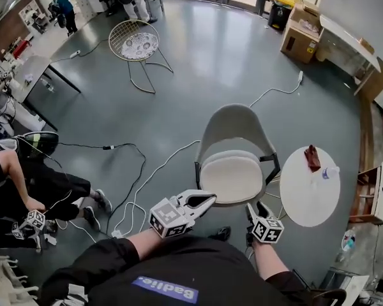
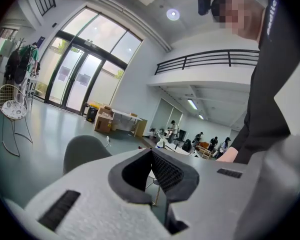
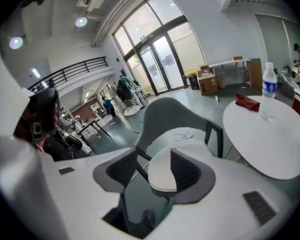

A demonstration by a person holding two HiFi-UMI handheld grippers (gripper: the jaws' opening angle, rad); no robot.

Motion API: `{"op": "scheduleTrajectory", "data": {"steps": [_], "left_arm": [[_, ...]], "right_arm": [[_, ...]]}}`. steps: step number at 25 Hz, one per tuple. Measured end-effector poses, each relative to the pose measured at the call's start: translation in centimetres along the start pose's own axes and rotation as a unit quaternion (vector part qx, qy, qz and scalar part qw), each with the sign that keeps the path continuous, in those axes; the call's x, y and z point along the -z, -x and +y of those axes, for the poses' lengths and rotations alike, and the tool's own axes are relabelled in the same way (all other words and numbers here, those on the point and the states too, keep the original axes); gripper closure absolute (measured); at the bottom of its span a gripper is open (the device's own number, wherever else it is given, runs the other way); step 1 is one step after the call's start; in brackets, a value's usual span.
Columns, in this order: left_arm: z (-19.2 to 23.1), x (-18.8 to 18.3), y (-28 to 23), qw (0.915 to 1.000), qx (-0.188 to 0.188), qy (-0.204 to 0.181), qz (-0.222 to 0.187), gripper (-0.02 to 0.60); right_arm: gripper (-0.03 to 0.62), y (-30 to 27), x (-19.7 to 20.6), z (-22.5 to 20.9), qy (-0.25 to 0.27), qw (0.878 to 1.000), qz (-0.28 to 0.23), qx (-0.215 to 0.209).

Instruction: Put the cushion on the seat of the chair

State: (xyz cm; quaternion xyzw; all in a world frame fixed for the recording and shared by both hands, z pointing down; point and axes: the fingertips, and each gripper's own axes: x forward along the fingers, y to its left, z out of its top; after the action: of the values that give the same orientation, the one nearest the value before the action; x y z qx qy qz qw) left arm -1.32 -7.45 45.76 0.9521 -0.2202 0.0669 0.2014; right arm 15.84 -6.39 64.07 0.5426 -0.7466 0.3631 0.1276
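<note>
On chair [image 1: 235, 123] seat: cushion [image 1: 232, 174], hidden in left gripper view; left gripper [image 1: 207, 199], right gripper [image 1: 256, 210] jaws apart, empty.

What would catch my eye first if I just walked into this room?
The grey chair in the middle of the floor, with a white cushion lying on its seat. Just below it, the person's left gripper and right gripper point toward it, open and empty; a round white table stands at the chair's right.
</note>
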Motion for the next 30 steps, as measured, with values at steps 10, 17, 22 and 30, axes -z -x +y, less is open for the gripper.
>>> {"op": "scheduleTrajectory", "data": {"steps": [10, 17, 22, 30], "left_arm": [[-0.9, -2.9, 1.7, 0.9987, 0.023, 0.021, -0.040, 0.565], [-1.7, -4.9, 0.9, 0.9979, 0.034, 0.004, -0.054, 0.565], [-2.7, -6.8, 0.9, 0.9974, 0.038, -0.009, -0.061, 0.565], [-3.8, -5.9, 0.7, 0.9977, 0.039, -0.010, -0.055, 0.565]], "right_arm": [[0.433, 4.2, -8.0, 14.1, 0.090, 0.986, -0.054, -0.129], [0.531, 6.9, -11.4, 18.8, 0.141, 0.967, -0.083, -0.194], [0.547, 8.9, -13.7, 21.1, 0.151, 0.956, -0.107, -0.226], [0.556, 9.9, -13.5, 21.7, 0.170, 0.949, -0.134, -0.229]]}}
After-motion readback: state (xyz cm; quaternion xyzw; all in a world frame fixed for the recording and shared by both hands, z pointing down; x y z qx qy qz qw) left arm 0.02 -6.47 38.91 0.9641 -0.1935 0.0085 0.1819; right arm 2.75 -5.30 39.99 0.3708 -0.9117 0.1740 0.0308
